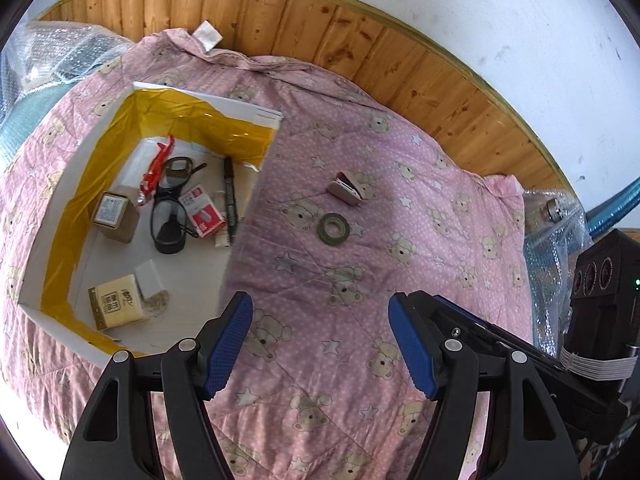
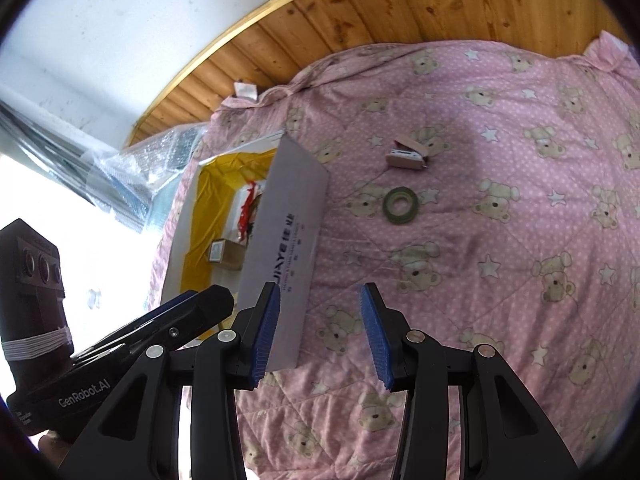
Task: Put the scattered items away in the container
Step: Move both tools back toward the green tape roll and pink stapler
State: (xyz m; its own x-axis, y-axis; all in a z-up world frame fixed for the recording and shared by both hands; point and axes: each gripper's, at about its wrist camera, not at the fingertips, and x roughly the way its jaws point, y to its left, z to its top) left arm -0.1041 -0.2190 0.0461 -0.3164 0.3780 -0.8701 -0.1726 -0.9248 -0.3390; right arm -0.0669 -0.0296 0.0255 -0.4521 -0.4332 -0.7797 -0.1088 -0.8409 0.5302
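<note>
A white cardboard box (image 1: 48,208) (image 2: 288,216) lined with yellow tape lies on the pink bear-print quilt (image 1: 360,340). Inside it are glasses (image 1: 170,204), a black marker (image 1: 229,200), a red item (image 1: 154,170), a staple box (image 1: 204,216) and small cartons (image 1: 116,216). Out on the quilt lie a small pink stapler (image 1: 347,190) (image 2: 407,157) and a green tape roll (image 1: 333,229) (image 2: 400,205). My left gripper (image 1: 320,344) is open and empty, beside the box's right wall. My right gripper (image 2: 318,332) is open and empty, well short of the tape roll.
A wooden headboard (image 1: 360,36) and a white wall lie beyond the quilt. Bubble wrap (image 1: 52,60) is heaped behind the box, and more bubble wrap (image 1: 556,240) lies at the quilt's right edge. The other gripper's body (image 1: 600,300) (image 2: 36,280) shows at each view's side.
</note>
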